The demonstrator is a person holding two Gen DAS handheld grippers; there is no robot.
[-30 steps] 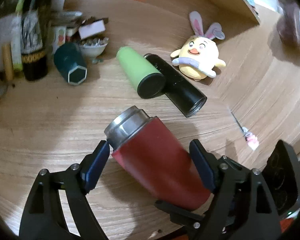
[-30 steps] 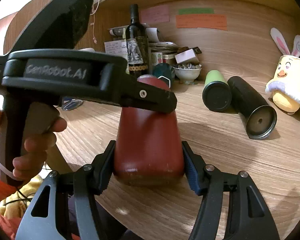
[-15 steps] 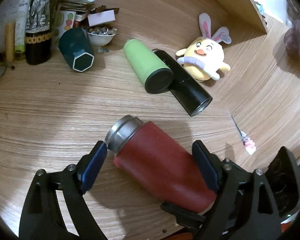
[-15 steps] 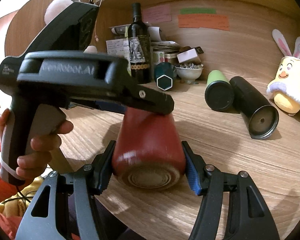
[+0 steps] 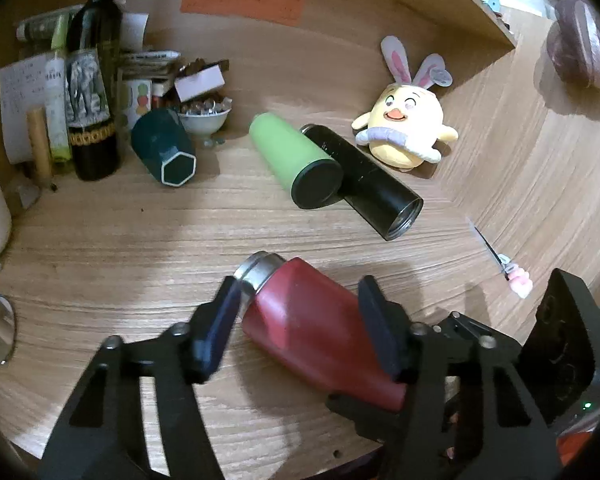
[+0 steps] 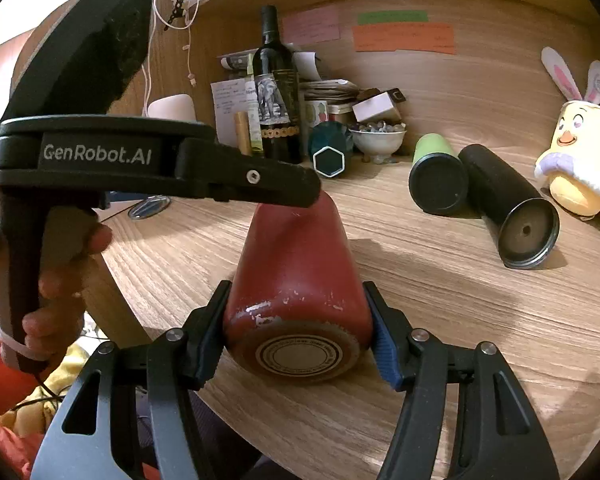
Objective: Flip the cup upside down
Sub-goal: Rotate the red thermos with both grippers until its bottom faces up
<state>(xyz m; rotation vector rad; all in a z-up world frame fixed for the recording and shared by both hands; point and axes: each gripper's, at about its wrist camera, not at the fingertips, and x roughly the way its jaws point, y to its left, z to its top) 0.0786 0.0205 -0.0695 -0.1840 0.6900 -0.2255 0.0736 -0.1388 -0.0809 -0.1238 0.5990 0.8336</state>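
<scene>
Right wrist shows right gripper (image 6: 298,328) fingers pinching the red cup (image 6: 296,280); left gripper (image 5: 300,312) fingers clamp it too.

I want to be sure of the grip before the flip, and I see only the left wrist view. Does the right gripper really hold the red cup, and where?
Observer: Yes. In the right wrist view, the right gripper has its fingers pressed on both sides of the red cup, near its base.
Operator: Which way does the base point?
Observer: Toward the right camera. The base shows a round ring mark, and the paint just above it is scratched.
Operator: How does my left gripper look from that side?
Observer: One finger of the left gripper lies on the far, narrow end of the cup. I cannot tell whether it squeezes.
</scene>
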